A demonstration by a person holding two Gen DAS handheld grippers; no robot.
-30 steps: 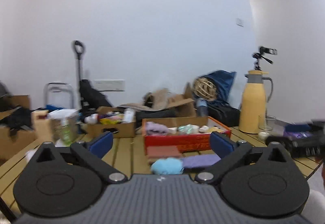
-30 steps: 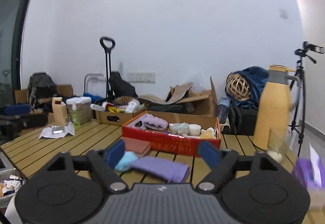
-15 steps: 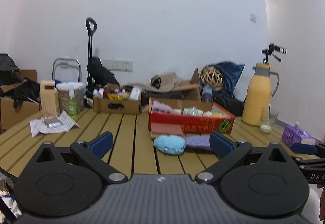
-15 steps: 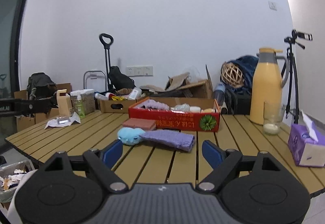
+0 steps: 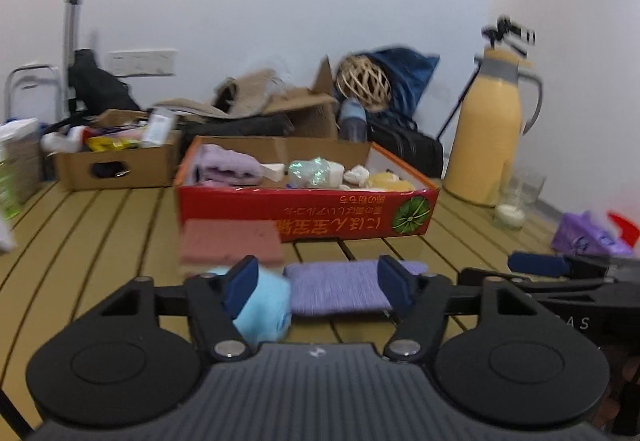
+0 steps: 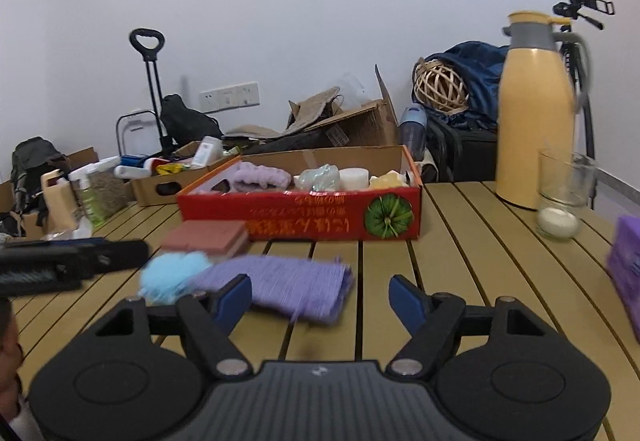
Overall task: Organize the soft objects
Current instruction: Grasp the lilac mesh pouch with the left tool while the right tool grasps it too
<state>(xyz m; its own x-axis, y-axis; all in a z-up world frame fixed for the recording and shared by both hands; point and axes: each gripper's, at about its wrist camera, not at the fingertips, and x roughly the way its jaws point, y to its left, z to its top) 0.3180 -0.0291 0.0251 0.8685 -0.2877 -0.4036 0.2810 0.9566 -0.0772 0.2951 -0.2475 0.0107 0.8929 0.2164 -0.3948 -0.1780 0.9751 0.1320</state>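
Just in front of the red box [image 5: 308,215] lie the blue plush [image 5: 262,307], purple cloth [image 5: 336,287] and pink sponge [image 5: 232,243], likely awaiting sorting. The left gripper [image 5: 318,283], jaws just narrowing but empty, frames them; the right gripper [image 6: 320,299] stands similarly part-open beside the cloth.

The right gripper [image 6: 320,295] hangs low over the slatted wooden table [image 6: 460,241], its blue-padded jaws apart with nothing pressed between them, having just been closing a little. Just ahead of its left finger lies a folded purple cloth [image 6: 280,283], touching a fluffy light-blue plush [image 6: 172,275] further left, with a reddish-brown sponge block [image 6: 204,237] beyond both. Straight ahead stands a red cardboard box [image 6: 300,219] of soft items; far right are a yellow thermos jug [image 6: 536,125] and a glass [image 6: 560,197], and the other gripper [image 6: 72,261] reaches in from the left.
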